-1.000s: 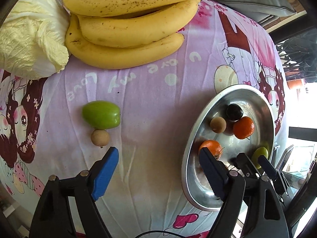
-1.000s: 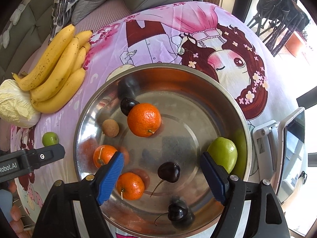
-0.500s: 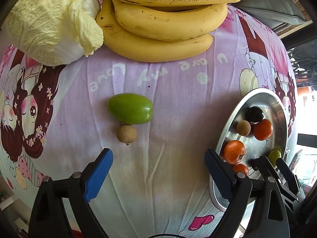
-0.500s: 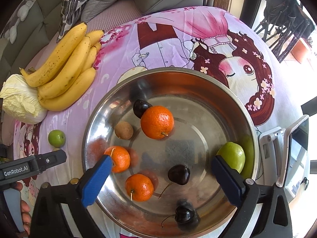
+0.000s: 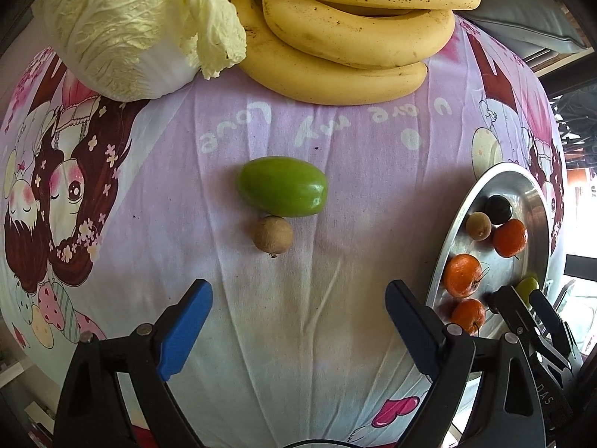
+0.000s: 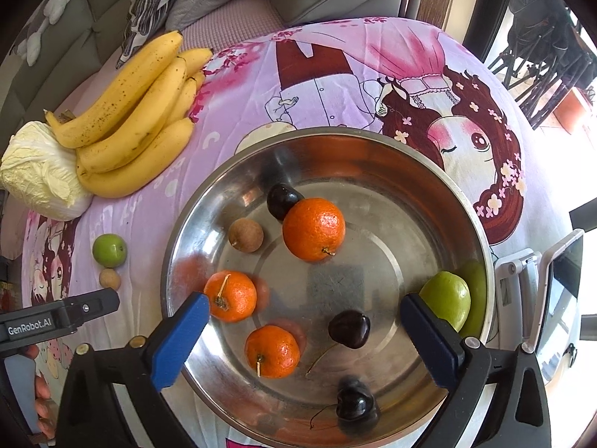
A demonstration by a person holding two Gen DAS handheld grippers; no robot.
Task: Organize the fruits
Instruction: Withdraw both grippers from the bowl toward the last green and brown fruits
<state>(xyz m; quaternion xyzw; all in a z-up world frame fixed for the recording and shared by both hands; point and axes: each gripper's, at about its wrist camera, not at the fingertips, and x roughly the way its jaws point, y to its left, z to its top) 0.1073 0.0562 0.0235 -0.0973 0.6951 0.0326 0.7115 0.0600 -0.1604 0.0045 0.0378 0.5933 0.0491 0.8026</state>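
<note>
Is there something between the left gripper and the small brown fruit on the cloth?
Nothing visible does. The left gripper is open, with only bare cloth before the small brown fruit. The green fruit touches it on the far side, so it may be bumped.

We read "GenRobot.AI" in white on the black left gripper (image 6: 59,315) body. The pink tablecloth (image 5: 335,280) carries pale upside-down lettering, roughly "u are my Love". Letters "DAS" show on the right gripper's (image 5: 537,321) black frame.
</note>
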